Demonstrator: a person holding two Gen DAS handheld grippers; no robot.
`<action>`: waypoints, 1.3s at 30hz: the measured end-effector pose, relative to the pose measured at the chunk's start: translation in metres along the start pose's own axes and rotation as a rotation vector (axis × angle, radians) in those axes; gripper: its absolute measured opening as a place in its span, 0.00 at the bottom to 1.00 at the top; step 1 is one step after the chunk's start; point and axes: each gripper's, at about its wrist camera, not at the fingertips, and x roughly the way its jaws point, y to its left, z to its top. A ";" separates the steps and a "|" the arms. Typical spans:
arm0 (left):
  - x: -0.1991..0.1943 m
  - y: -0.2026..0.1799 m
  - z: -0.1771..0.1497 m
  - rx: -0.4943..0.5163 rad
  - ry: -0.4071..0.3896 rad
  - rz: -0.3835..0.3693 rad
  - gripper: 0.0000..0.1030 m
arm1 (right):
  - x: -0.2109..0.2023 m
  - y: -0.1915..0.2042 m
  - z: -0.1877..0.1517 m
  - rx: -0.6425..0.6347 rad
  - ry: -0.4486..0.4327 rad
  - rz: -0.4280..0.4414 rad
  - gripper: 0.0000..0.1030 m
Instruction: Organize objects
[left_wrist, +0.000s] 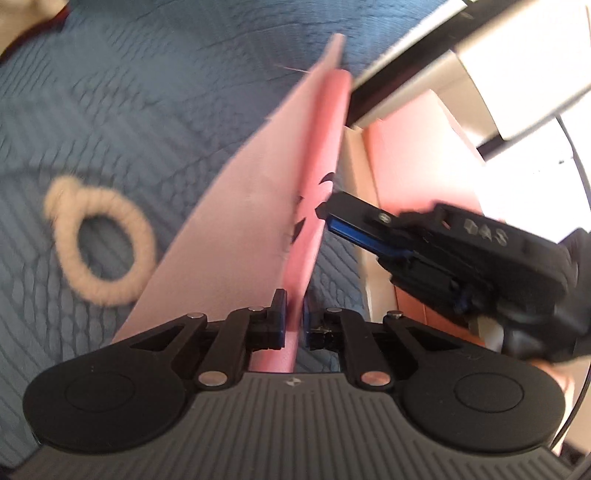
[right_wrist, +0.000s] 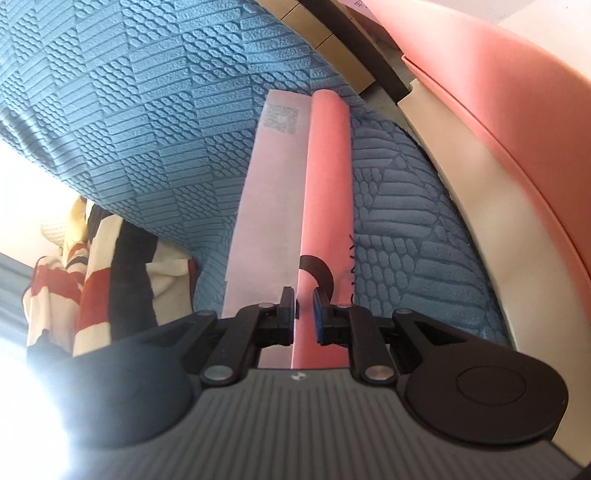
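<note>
Both hand-held grippers (left_wrist: 294, 314) (right_wrist: 304, 310) clamp pink bag (left_wrist: 236, 206), contents prob. hidden, blurry.

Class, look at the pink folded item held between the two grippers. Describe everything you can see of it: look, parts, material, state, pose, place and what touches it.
The pink folded item looks like a thin card or paper bag, flat and long. It has a deeper pink face with black printed marks and a paler panel bearing a square printed code. It is held edge-up above the blue textured blanket, running away from both cameras. The left gripper is shut on one end; the right gripper clasps it too, entering from the right in the left wrist view. Nothing else visibly touches it.
</note>
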 end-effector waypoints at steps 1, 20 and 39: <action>0.001 0.001 0.003 -0.025 0.001 -0.003 0.09 | 0.001 0.002 -0.001 -0.004 0.003 -0.001 0.15; 0.010 0.025 0.014 -0.160 -0.001 0.047 0.09 | 0.040 0.021 -0.018 -0.029 0.084 -0.087 0.14; -0.015 0.011 0.021 -0.067 -0.100 0.133 0.10 | 0.050 0.012 -0.021 0.048 0.081 -0.079 0.09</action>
